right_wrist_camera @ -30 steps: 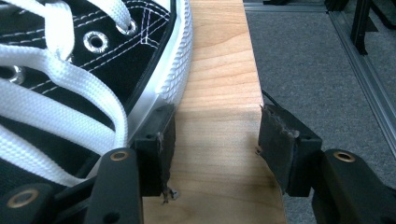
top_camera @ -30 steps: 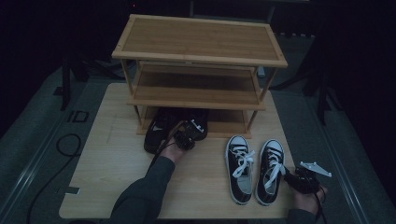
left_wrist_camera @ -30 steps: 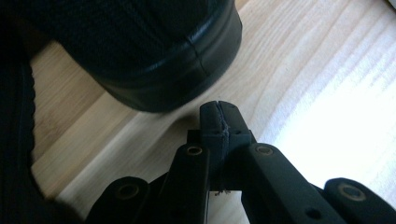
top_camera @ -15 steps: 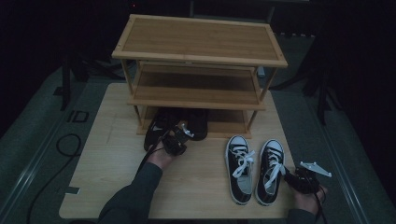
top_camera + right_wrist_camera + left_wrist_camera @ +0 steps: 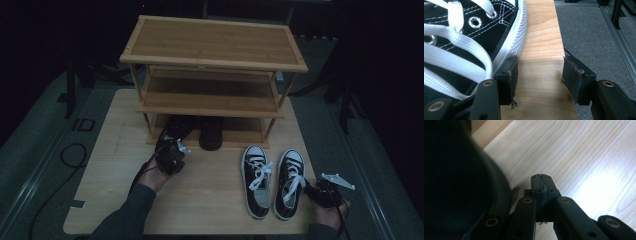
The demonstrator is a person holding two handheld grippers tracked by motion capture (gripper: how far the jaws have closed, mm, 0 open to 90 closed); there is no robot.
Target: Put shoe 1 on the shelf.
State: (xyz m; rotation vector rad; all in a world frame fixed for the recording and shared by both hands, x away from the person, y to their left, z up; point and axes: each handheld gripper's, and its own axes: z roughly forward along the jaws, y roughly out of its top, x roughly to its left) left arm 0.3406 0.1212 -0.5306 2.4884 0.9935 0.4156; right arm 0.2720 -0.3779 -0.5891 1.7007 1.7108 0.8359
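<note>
On the worktop [image 5: 210, 200], the left gripper [image 5: 541, 181], clenched empty, rests beside a dark shoe [image 5: 172, 131] under the shoe rack [image 5: 215, 65], while the released right gripper [image 5: 539, 72] brackets nothing beside a light, soft canvas sneaker [image 5: 461, 37], best grasped at its stiffer heel collar.

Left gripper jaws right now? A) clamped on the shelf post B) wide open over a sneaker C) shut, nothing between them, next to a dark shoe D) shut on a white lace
C: the left gripper has its jaws pressed together over bare table, with the dark shoe beside it.
</note>
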